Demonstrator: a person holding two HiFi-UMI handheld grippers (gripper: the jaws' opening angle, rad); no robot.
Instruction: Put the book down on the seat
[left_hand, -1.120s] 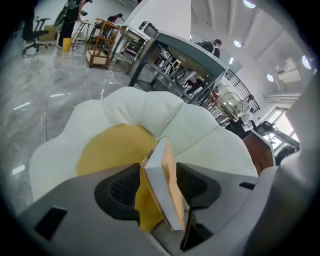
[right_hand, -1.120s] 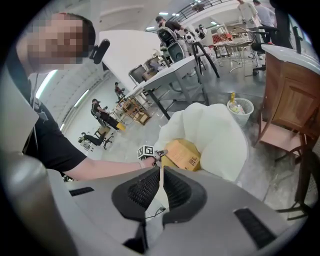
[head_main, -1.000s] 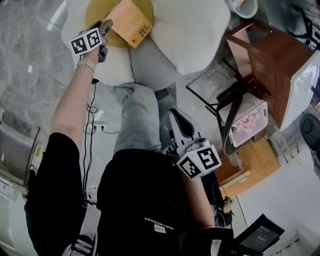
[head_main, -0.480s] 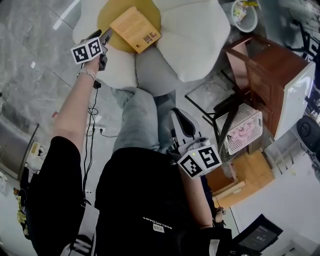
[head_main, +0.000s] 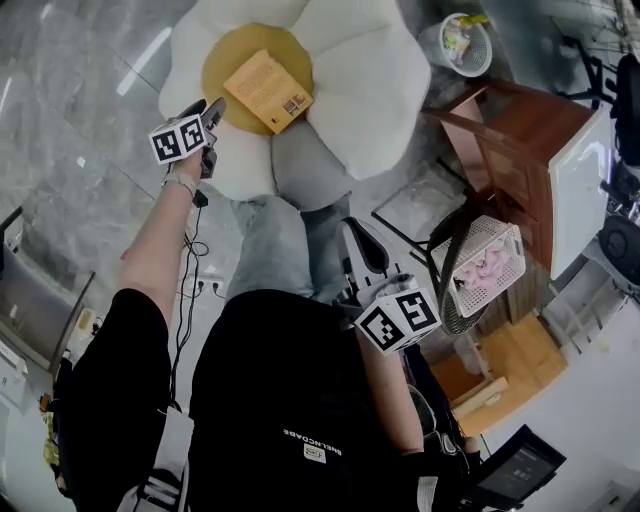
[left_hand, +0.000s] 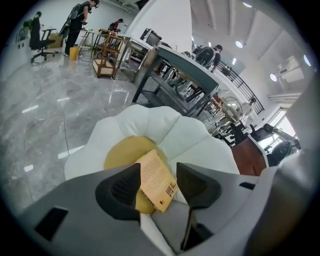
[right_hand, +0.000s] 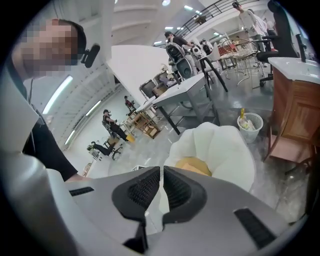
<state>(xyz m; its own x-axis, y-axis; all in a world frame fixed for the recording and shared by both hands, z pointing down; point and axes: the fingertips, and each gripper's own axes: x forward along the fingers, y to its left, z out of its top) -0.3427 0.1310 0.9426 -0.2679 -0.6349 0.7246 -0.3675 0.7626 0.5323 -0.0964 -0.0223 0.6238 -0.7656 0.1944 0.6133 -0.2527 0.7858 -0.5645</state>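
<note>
Lying on seat, book beyond left gripper's parted fingers, seemingly apart.

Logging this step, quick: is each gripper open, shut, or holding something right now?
Left gripper: open, empty; the book lies on the seat.
Right gripper: shut, holding nothing.

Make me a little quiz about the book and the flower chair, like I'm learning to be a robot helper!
1. True or false: the book lies on the flower-shaped seat.
2. Pick one. The left gripper is: A) shut on the book; B) open, holding nothing; C) pressing into the seat.
3. Fill the gap: the seat's middle patch is coloured ___.
Key: 1 true; 2 B; 3 yellow.
</note>
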